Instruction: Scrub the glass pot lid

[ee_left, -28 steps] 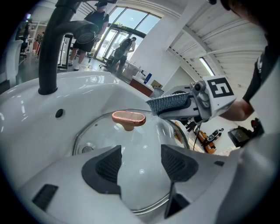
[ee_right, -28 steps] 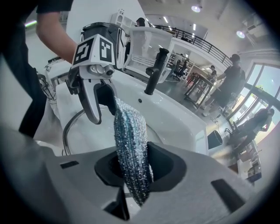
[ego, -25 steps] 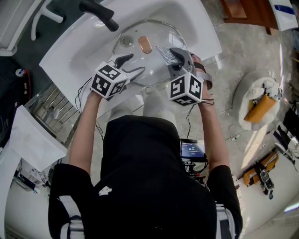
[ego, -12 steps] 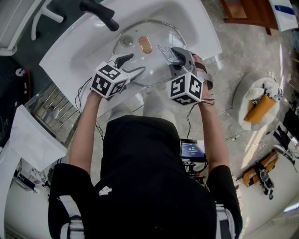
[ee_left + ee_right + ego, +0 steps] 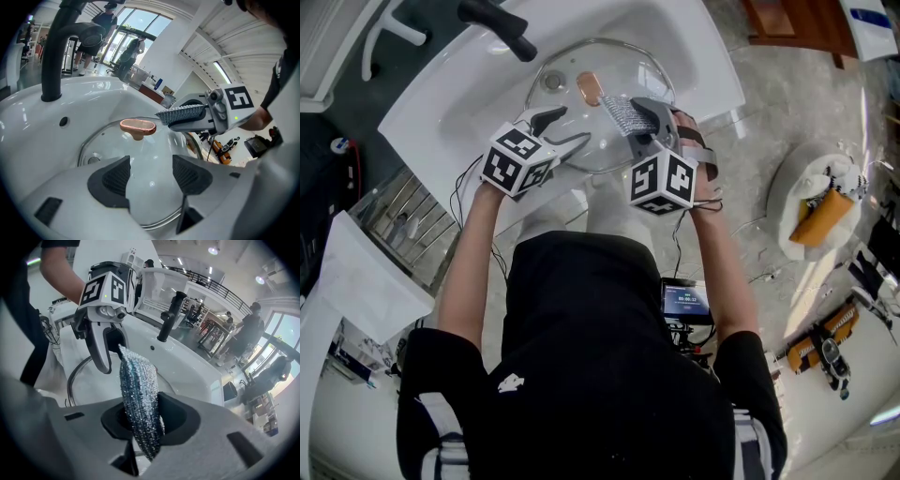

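Note:
The glass pot lid (image 5: 614,66) lies dome up in the white sink (image 5: 703,66), its copper knob (image 5: 590,88) near the middle. My left gripper (image 5: 570,127) is open at the lid's near left side; its jaws stand apart over the glass (image 5: 140,154), close above the rim. My right gripper (image 5: 642,120) is shut on a silver mesh scrub pad (image 5: 623,114), which sits on the dome just right of the knob (image 5: 137,126). In the right gripper view the pad (image 5: 138,399) stands upright between the jaws, with the left gripper (image 5: 108,350) just beyond it.
A black faucet (image 5: 502,28) rises at the sink's back edge, also seen in the left gripper view (image 5: 56,51). The drain (image 5: 551,82) shows through the glass. A wire rack (image 5: 403,211) stands left of the sink. A white bin with an orange object (image 5: 820,211) is on the floor at right.
My right gripper has slid the scrub pad leftward across the dome, closer to the copper knob. The left gripper and the lid have stayed put.

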`<state>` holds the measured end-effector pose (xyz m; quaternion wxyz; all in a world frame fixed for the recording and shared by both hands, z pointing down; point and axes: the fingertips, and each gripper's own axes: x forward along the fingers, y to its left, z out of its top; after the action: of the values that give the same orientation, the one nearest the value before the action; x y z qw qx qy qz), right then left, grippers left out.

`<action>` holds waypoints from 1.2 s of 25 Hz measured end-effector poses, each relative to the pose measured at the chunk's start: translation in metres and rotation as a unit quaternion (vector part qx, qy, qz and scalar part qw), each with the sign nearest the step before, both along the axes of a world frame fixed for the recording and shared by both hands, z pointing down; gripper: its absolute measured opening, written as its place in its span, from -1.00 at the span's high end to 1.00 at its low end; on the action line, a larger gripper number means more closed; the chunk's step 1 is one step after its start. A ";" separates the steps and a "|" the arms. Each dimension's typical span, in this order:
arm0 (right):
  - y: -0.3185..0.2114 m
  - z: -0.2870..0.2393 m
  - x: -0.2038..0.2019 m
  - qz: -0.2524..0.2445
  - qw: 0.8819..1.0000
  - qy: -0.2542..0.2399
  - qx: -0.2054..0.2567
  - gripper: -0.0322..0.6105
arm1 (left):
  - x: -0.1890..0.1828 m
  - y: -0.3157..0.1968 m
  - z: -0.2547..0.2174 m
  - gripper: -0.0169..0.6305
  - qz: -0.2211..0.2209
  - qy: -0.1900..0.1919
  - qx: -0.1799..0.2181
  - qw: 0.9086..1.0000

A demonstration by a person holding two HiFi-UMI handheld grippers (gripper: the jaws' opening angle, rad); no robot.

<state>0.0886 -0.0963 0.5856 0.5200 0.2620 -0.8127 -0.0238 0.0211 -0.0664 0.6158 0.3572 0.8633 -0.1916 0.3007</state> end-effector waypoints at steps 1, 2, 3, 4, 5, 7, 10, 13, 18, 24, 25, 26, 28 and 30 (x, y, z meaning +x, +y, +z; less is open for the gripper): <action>0.001 0.000 -0.002 -0.001 1.000 -0.002 0.000 0.65 | 0.000 0.000 0.000 0.10 0.000 0.000 0.000 1.000; 0.002 0.000 -0.005 -0.003 1.000 -0.004 0.000 0.65 | 0.000 0.000 0.000 0.10 0.000 0.000 0.000 1.000; 0.003 0.000 -0.007 -0.004 1.000 -0.006 -0.001 0.65 | 0.000 0.000 0.000 0.10 0.000 0.000 0.000 1.000; 0.004 -0.001 -0.010 -0.007 1.000 -0.007 -0.002 0.65 | 0.000 0.000 0.000 0.10 0.000 0.000 0.000 1.000; 0.005 -0.001 -0.012 -0.009 1.000 -0.009 -0.003 0.65 | 0.001 0.000 -0.001 0.10 0.001 0.000 0.000 1.000; 0.006 -0.002 -0.017 -0.014 1.000 -0.013 -0.005 0.65 | 0.001 -0.001 -0.001 0.10 0.001 0.001 0.000 1.000; 0.009 -0.003 -0.024 -0.021 1.000 -0.018 -0.007 0.65 | 0.001 -0.001 -0.001 0.10 0.001 0.001 -0.001 1.000; 0.012 -0.003 -0.030 -0.027 0.999 -0.022 -0.008 0.65 | 0.001 -0.001 -0.001 0.10 0.002 0.001 -0.001 1.000; 0.014 -0.004 -0.038 -0.033 0.999 -0.030 -0.012 0.64 | 0.001 0.000 -0.001 0.10 0.001 0.002 0.000 1.000; 0.017 -0.004 -0.045 -0.037 0.999 -0.035 -0.014 0.64 | 0.001 -0.001 -0.002 0.10 0.002 0.002 0.000 1.000; 0.017 -0.005 -0.045 -0.036 0.999 -0.037 -0.015 0.64 | 0.002 -0.001 -0.002 0.10 0.002 0.003 0.000 1.000; 0.017 -0.005 -0.046 -0.035 0.998 -0.040 -0.016 0.64 | 0.002 -0.001 -0.002 0.10 0.002 0.003 0.000 1.000; 0.017 -0.007 -0.048 -0.032 0.998 -0.047 -0.019 0.64 | 0.002 -0.001 -0.003 0.10 0.003 0.003 0.001 1.000; 0.017 -0.007 -0.050 -0.031 0.998 -0.051 -0.021 0.64 | 0.002 -0.001 -0.003 0.10 0.004 0.002 0.001 1.000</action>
<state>0.0384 -0.0788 0.5784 0.4820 0.2264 -0.8464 -0.0094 0.0231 -0.0674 0.6126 0.3554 0.8652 -0.1877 0.2999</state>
